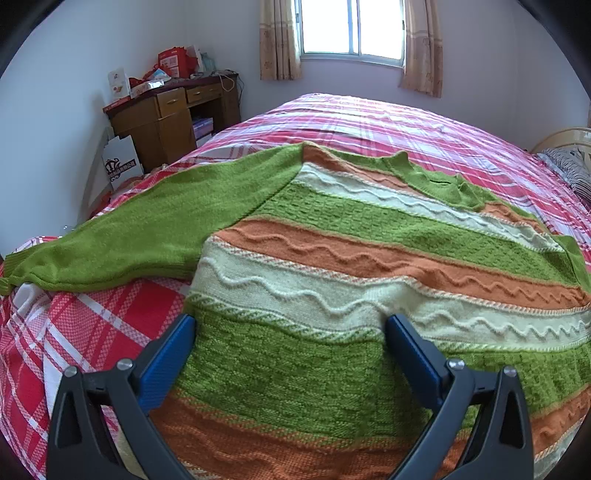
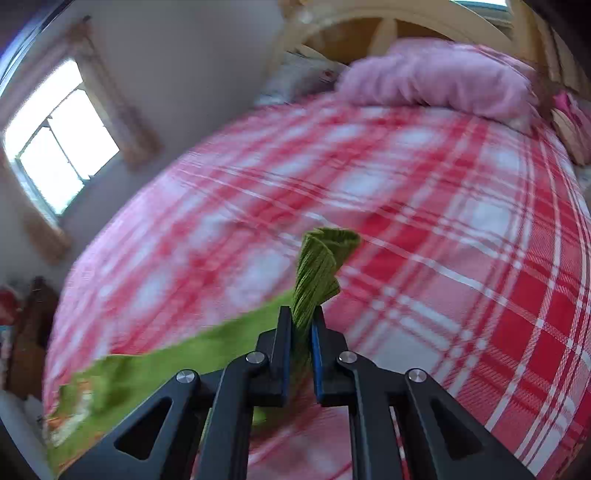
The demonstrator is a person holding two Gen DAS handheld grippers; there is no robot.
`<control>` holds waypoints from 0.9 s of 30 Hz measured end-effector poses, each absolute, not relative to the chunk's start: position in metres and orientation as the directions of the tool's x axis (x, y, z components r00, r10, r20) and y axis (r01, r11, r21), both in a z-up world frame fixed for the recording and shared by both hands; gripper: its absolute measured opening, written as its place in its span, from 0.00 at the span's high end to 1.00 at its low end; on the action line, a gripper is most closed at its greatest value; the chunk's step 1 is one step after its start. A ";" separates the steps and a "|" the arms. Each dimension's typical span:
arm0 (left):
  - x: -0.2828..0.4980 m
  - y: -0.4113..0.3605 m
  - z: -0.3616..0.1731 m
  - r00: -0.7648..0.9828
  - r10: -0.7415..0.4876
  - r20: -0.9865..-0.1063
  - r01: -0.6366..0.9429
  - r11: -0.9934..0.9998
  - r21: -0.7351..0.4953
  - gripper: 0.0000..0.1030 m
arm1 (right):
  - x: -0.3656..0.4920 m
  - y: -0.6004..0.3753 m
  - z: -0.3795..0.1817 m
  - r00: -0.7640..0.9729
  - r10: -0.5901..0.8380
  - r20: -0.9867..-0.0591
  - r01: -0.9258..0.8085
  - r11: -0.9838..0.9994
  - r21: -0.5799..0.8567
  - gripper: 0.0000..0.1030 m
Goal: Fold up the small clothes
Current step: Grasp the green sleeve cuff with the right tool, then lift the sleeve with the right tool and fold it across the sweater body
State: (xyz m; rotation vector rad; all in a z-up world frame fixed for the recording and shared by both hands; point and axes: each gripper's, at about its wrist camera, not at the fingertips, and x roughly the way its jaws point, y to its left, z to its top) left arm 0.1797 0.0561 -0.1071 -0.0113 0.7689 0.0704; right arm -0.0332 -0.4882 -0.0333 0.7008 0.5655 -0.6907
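Note:
A knitted sweater (image 1: 332, 258) with green, orange and cream stripes lies spread flat on the bed, its green left sleeve (image 1: 122, 236) stretched out to the left. My left gripper (image 1: 291, 328) is open and hovers over the sweater's lower body, one blue pad on each side. In the right wrist view, my right gripper (image 2: 301, 321) is shut on the ribbed green cuff (image 2: 317, 266) of the other sleeve, and the sleeve (image 2: 155, 369) trails down to the left. That view is motion-blurred.
The bed has a red and white plaid cover (image 1: 388, 118). A wooden desk (image 1: 173, 110) piled with boxes stands at the back left, near a window (image 1: 351, 26). A pink quilt (image 2: 436, 74) and a headboard (image 2: 388, 22) lie at the bed's far end.

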 end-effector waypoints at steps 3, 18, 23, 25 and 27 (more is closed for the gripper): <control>0.179 0.056 -0.107 0.719 0.055 -0.693 -0.066 0.998 0.011 0.00 | -0.017 -0.455 -0.002 0.720 -0.318 -0.617 0.646 0.631 0.428 0.91; 0.177 0.062 -0.107 0.738 0.021 -0.674 -0.049 0.999 -0.022 0.00 | 0.110 -0.250 0.046 0.850 0.049 -0.525 0.251 0.838 0.484 0.91; 0.176 0.063 -0.107 0.742 0.014 -0.670 -0.045 0.999 -0.029 0.00 | 0.140 -0.213 0.023 0.825 0.122 -0.552 0.208 0.843 0.496 0.91; 0.176 0.063 -0.107 0.744 0.011 -0.668 -0.045 0.998 -0.033 0.00 | 0.152 -0.204 0.012 0.813 0.152 -0.562 0.195 0.838 0.509 0.91; 0.176 0.063 -0.107 0.744 0.011 -0.668 -0.044 0.998 -0.032 0.00 | 0.164 -0.192 0.003 0.802 0.176 -0.571 0.182 0.838 0.514 0.91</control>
